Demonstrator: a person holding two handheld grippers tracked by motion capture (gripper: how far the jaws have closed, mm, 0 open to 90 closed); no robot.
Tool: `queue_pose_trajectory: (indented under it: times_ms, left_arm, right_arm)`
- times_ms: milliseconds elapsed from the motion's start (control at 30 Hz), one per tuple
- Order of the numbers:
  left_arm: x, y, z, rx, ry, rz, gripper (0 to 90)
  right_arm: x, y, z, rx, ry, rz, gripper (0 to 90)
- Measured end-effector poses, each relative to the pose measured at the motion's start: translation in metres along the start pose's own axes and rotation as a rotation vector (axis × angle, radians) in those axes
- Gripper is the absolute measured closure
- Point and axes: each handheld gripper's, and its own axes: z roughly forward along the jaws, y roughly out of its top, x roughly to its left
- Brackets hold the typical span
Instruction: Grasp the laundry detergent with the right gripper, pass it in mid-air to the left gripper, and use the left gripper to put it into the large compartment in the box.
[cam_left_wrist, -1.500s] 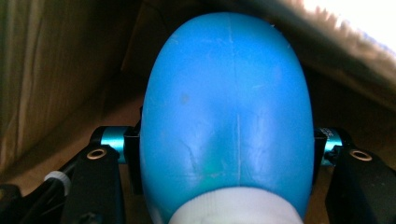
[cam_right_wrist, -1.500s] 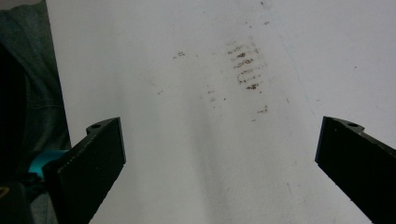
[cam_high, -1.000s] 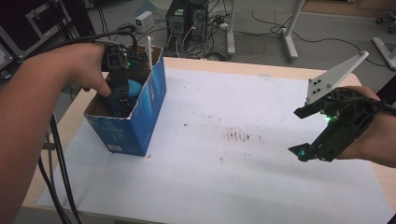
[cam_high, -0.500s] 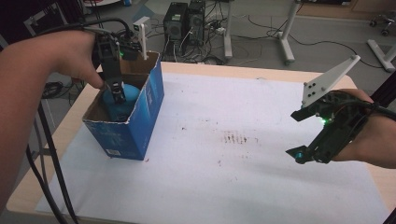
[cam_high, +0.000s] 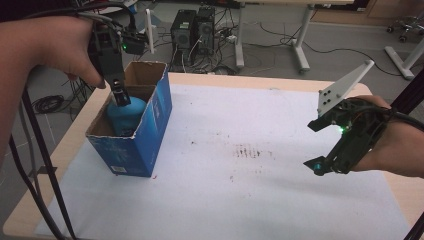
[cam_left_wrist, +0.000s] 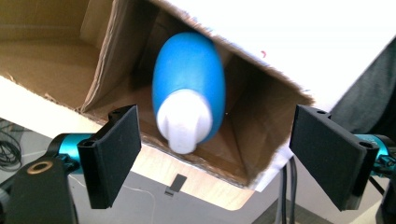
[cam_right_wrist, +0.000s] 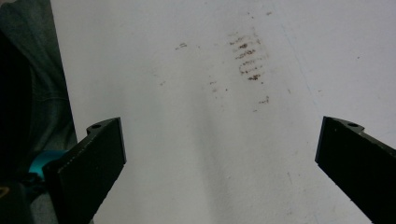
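From above, the left gripper (cam_high: 120, 95) hangs over the blue box (cam_high: 131, 122) at the tabletop's (cam_high: 250, 200) left side, a blue bottle (cam_high: 125, 116) standing inside. Left gripper view: jaws spread wide, gripping nothing, the bottle's white cap (cam_left_wrist: 183, 122) between them. Right gripper view: jaws wide apart over the stained white tabletop.

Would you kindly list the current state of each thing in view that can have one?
Cardboard box: upright on the table, top flaps open.
Blue bottle: standing inside the box, white cap on, not gripped.
Left gripper: open, above the bottle.
Right gripper: open, empty, over the stained white table cover.
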Motion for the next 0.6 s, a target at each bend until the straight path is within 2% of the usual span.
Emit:
queue_pose_trajectory:
  times_ms: [100, 200, 300, 467, 600]
  left_arm:
    - [-0.009, 0.006, -0.005, -0.017, -0.013, 0.028, 14.3]
    - [-0.018, 0.013, -0.006, -0.023, -0.037, 0.075, 12.7]
    - [-0.026, 0.02, -0.006, -0.026, -0.051, 0.109, 10.3]
    - [-0.034, 0.033, -0.004, -0.027, -0.057, 0.164, 9.1]
    - [-0.037, 0.043, 0.001, -0.02, -0.064, 0.201, 6.7]
  right_arm:
    - [-0.003, 0.002, -0.002, 0.011, 0.006, -0.006, 0.8]
    - [-0.008, 0.003, -0.003, 0.032, 0.01, -0.024, 0.8]
    - [-0.015, 0.004, -0.005, 0.058, 0.01, -0.015, 0.8]
    - [-0.026, 0.005, -0.01, 0.088, 0.009, -0.011, 0.8]
    - [-0.032, 0.007, -0.013, 0.111, 0.01, -0.027, 0.8]
